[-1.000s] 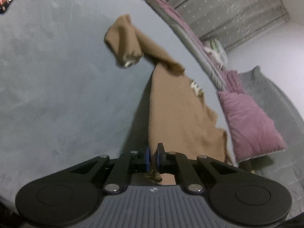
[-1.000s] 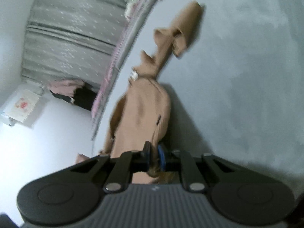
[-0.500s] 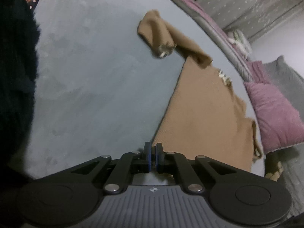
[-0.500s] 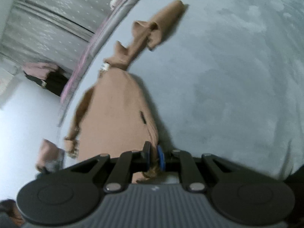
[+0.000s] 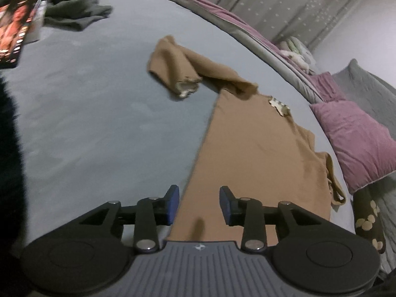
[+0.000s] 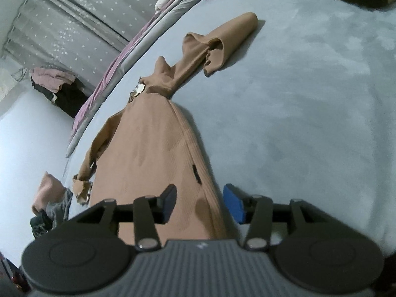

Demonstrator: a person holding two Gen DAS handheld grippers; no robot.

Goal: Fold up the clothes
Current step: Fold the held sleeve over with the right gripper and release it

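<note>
With both tools gaping, holding nothing, tan garment [image 5: 250,153] lies flat. Left gripper [image 5: 199,204], right gripper [image 6: 201,204] over near hem. Advise: gather crumpled sleeve [image 5: 173,71] beyond collar first, fold inward squarely.

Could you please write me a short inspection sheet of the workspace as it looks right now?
Surface: grey-blue bed cover, soft and lightly mottled.
Job's things: tan ribbed garment spread flat, one sleeve crumpled back on itself at the far end, the other bunched at the side.
Clutter: dark grey garment and a magazine at the far corner; a patterned dark item off the edge.
Grippers: left gripper open over the hem's corner; right gripper open astride the hem's other edge; neither holds cloth.
Cables: nothing seen.
Surroundings: purple pillow, starred grey curtain, clothes pile on dark furniture.
</note>
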